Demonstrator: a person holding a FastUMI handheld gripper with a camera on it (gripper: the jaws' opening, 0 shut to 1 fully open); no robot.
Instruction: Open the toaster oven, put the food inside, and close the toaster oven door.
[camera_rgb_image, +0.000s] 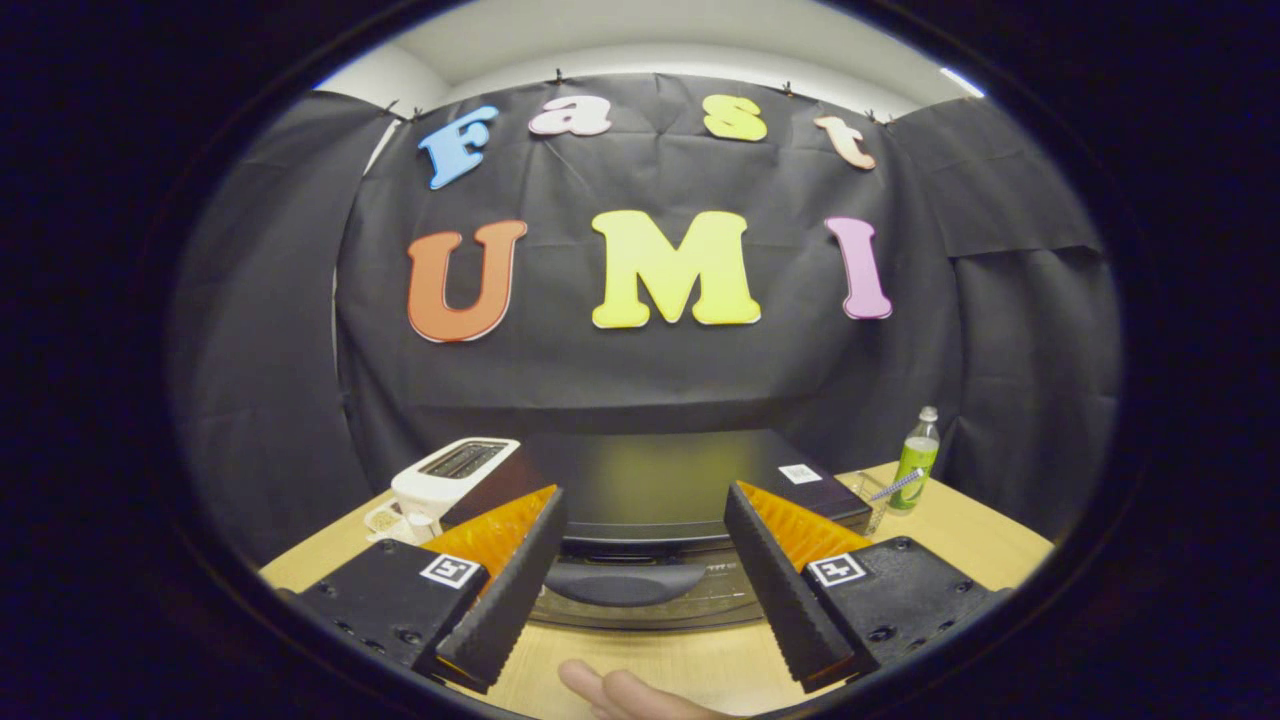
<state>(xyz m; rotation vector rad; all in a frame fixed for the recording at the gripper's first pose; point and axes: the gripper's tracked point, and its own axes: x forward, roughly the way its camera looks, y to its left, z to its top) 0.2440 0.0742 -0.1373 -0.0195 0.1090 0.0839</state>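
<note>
Task looked barely begun: nothing done yet, door opening, food loading & closing all left, judging by the shut door.

Counter (985, 545): pale wood-grain, smooth, flat. Toaster oven (665, 480) sat on it just ahead of the claw (645, 545), a wide black box w/ glossy top; its curved dark handle (625, 582) lay between the fingers, untouched. Claw was released, fingers (515, 590) spread wide w/ ridged inner faces, gripping nothing. White slot toaster (450, 475), rounded plastic, stood beside the oven. Slim green bottle (916, 460) stood on the other side. A person's fingertips (620, 695) showed under the claw. Food couldn't be made out.
</note>
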